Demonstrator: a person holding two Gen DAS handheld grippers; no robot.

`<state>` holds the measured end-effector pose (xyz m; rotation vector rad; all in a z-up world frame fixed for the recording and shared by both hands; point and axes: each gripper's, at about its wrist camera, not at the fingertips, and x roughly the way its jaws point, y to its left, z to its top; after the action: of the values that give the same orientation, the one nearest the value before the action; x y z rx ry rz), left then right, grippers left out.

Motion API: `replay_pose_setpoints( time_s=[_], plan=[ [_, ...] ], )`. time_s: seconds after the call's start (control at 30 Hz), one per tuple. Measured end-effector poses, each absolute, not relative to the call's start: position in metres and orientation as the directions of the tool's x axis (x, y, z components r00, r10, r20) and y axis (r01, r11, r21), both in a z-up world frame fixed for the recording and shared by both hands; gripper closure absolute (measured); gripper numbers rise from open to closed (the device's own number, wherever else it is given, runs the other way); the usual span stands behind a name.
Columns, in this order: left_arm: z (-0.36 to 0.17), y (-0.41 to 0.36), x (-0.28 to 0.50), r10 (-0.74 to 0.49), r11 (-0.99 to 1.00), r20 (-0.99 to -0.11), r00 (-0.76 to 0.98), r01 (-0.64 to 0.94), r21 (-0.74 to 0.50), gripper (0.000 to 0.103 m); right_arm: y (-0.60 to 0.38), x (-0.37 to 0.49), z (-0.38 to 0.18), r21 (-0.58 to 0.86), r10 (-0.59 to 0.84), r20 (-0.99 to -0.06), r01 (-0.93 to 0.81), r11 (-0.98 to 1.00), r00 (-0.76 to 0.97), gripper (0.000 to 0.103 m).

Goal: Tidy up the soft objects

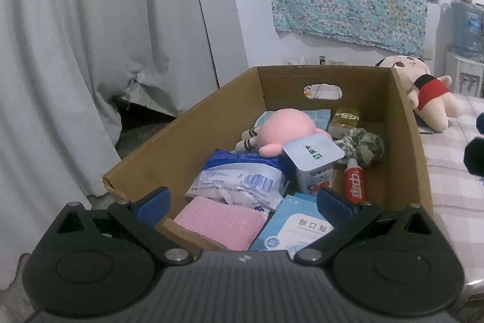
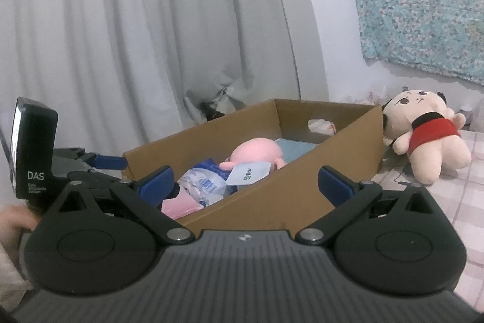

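The left tongs (image 1: 243, 202) are open wide and hold nothing. They hang over the near end of the box (image 1: 187, 126). The right tongs (image 2: 245, 186) are open and empty too, low by the box's side wall (image 2: 287, 186).

Only the left view looks down into the box. It shows a pink sponge (image 1: 219, 221), a yogurt cup (image 1: 314, 171), a red tube (image 1: 355, 185) and a green cloth ball (image 1: 367, 146).

The pink plush toy (image 1: 282, 130) lies in the middle of the box, past the left tongs. The doll in red (image 2: 423, 138) lies outside, against the box's far corner.
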<state>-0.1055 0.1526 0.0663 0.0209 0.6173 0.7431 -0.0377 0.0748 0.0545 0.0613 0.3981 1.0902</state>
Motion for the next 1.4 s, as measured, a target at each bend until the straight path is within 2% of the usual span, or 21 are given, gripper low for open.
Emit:
replay_pose_setpoints(
  time_s=[0.23, 1.1, 1.4],
  plan=[
    [0.066, 0.1552, -0.1093, 0.633, 0.745, -0.519, 0.574, -0.634, 0.208, 0.0, 0.0807, -0.0379, 0.0518, 0.226, 0.865, -0.309, -0.853, 0.471, 0.395, 0.001],
    [0.0694, 0.1554, -0.1087, 0.633, 0.746, -0.518, 0.575, -0.632, 0.21, 0.0, 0.0828, -0.0448, 0.0576, 0.197, 0.88, -0.286, -0.876, 0.441, 0.379, 0.001],
    [0.0686, 0.1553, -0.1093, 0.639, 0.742, -0.509, 0.577, -0.637, 0.209, 0.0, 0.0822, -0.0419, 0.0526, 0.241, 0.88, -0.296, -0.862, 0.446, 0.372, 0.001]
  ],
)
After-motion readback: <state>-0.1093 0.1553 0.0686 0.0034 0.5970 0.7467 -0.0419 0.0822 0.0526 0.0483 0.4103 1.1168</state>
